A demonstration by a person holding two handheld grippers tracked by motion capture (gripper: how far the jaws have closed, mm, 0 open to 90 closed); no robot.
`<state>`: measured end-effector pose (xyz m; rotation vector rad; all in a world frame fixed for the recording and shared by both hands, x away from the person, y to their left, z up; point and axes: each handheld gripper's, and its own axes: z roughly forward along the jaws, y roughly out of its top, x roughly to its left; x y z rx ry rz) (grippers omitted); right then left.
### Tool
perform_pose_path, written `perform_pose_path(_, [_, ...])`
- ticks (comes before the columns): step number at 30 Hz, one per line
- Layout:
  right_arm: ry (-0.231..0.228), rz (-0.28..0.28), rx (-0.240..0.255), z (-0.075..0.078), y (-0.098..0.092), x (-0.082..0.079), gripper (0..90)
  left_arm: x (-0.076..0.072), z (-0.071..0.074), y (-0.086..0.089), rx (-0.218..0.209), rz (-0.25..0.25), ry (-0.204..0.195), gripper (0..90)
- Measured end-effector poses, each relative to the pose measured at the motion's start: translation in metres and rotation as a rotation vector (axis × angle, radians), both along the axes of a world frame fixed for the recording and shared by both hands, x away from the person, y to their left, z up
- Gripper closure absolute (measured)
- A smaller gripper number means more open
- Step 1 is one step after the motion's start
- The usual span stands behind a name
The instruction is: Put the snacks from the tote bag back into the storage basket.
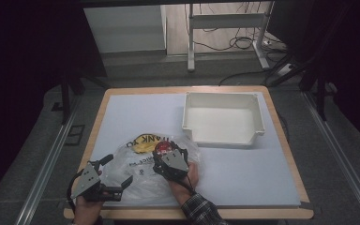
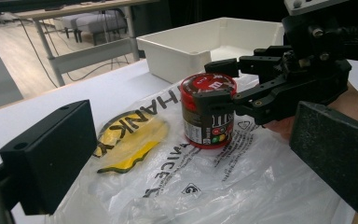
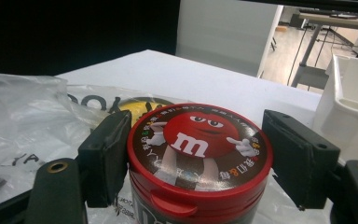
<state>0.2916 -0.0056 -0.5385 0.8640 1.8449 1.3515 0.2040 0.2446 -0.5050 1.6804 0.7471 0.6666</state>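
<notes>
Red-lidded and round, the small plastic candy tub [image 1: 162, 148] stands upright on a crinkled clear plastic bag [image 1: 136, 176] at the near left of the white table top [image 1: 243, 168] in the high view, with the right gripper [image 1: 168, 158] around it and the left gripper [image 1: 117, 177] wide apart, empty, off to the near left. A white rectangular plastic bin [image 1: 223, 118] sits far right of the tub.

From the left gripper view, the right gripper's jaws straddle the tub just under its lid, its axis vertical.

From the right gripper view, the left pad touches the lid rim; the right pad stands slightly clear, so the grip looks not quite closed.
</notes>
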Motion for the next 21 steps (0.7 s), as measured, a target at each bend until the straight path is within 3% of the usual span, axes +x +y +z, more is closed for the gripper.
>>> perform_pose_path(10, [-0.037,0.008,0.012,0.004,0.000,-0.004,26.7,0.000,0.000,0.000,-0.002,0.000,-0.001,0.7])
perform_pose_path(21, [-0.087,0.017,0.027,0.023,0.001,-0.009,26.8,0.000,0.000,0.000,-0.001,0.001,-0.003,0.7])
